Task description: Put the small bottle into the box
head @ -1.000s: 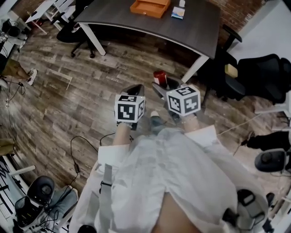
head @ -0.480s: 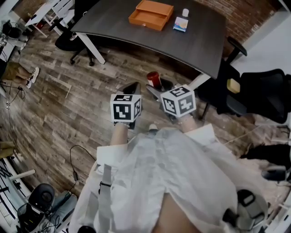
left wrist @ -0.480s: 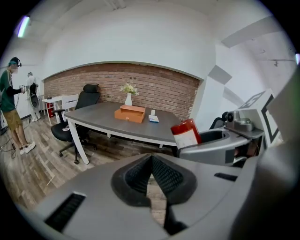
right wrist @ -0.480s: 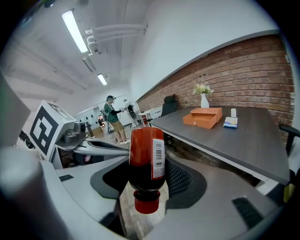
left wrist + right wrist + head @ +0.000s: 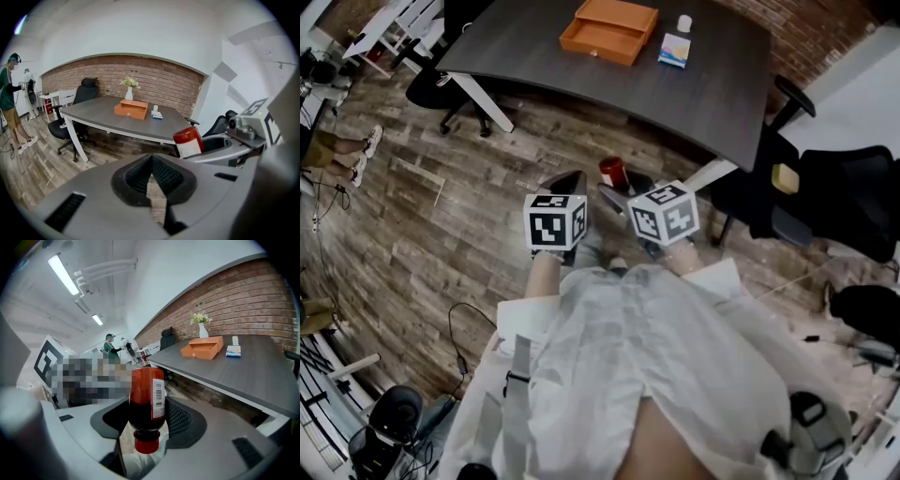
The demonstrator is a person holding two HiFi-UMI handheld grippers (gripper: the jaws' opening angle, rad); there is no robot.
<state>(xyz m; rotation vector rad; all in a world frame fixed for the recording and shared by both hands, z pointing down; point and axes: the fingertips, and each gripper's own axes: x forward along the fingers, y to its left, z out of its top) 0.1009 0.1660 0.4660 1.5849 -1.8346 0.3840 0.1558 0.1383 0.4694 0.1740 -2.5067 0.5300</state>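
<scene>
My right gripper (image 5: 147, 414) is shut on a small red bottle (image 5: 146, 399) with a white barcode label, its red cap pointing back at the camera. In the head view the red bottle (image 5: 612, 172) sticks out ahead of the right gripper (image 5: 619, 190), above the wooden floor. The left gripper (image 5: 570, 183) hangs beside it, and in its own view the left gripper (image 5: 150, 165) is shut with nothing in it. An orange box (image 5: 609, 26) lies open on the dark table (image 5: 534, 52) ahead. The orange box (image 5: 204, 347) is far from both grippers.
A small white bottle (image 5: 683, 23) and a blue-white packet (image 5: 674, 50) lie right of the box. A vase of flowers (image 5: 129, 89) stands behind it. Black office chairs (image 5: 848, 183) sit at the right and far left. A person (image 5: 9, 101) stands at the left.
The table with the orange box has come further into the head view. Both grippers have shifted slightly up and toward it, the red bottle still held.
</scene>
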